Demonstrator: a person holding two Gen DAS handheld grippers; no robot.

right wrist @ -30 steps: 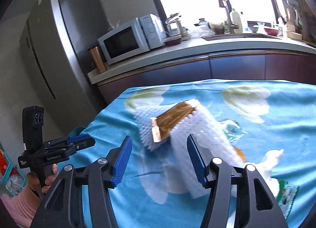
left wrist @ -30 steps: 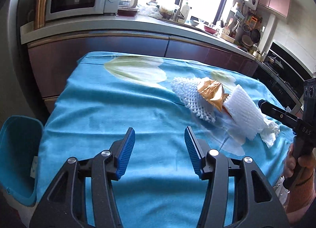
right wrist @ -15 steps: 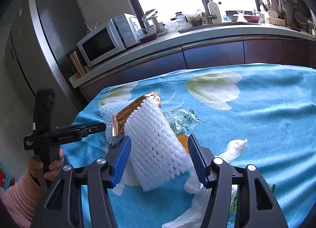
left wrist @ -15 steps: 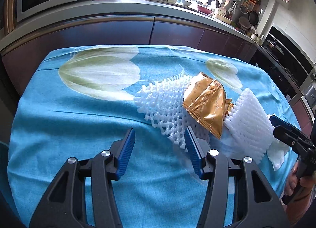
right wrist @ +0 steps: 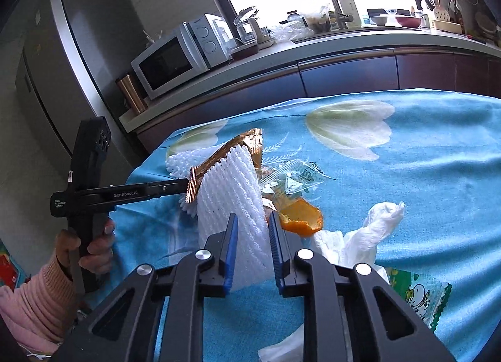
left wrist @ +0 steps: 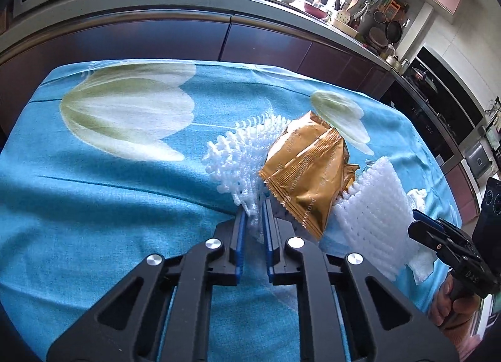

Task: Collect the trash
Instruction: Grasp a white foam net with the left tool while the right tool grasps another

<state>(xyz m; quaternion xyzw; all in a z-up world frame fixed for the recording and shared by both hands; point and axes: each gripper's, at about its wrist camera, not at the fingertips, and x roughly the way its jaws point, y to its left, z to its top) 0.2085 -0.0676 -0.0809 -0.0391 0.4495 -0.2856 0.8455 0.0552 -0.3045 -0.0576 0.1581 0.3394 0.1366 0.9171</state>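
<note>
1. Trash heaped in one overlapping pile mid-table on the blue tulip tablecloth (left wrist: 94, 199); likely dumped together, so pieces pin one another.
2. Left gripper (left wrist: 253, 221): jaws closing, near edge of the frilly foam net (left wrist: 241, 158) between the blue pads, pads looking pressed onto it. Grabbed at the loose edge, probably because the rest sits under the wrapper.
3. Gold snack wrapper (left wrist: 308, 174) lying tilted across the frilly net and leaning toward the second net; likely to slide off or drag along once the net lifts.
4. Right gripper (right wrist: 253, 236): jaws closing, near end of the ribbed foam sleeve (right wrist: 233, 192) squeezed between the pads. Soft foam, so a pinch at the free end looks enough.
5. Both grippers angled down at the table, one net each; judged as a two-handed pick to clear both nets at once.
6. Orange peel (right wrist: 302, 216) just right of the ribbed sleeve, touching it; clear plastic wrapper (right wrist: 294, 177) behind the peel; crumpled white tissue (right wrist: 369, 230) near right; cartoon-print packet (right wrist: 416, 296) near table edge. All untouched.
7. No bin visible now; drop-off spot cannot be told.
8. Task early: pile still on table, nothing lifted yet.
</note>
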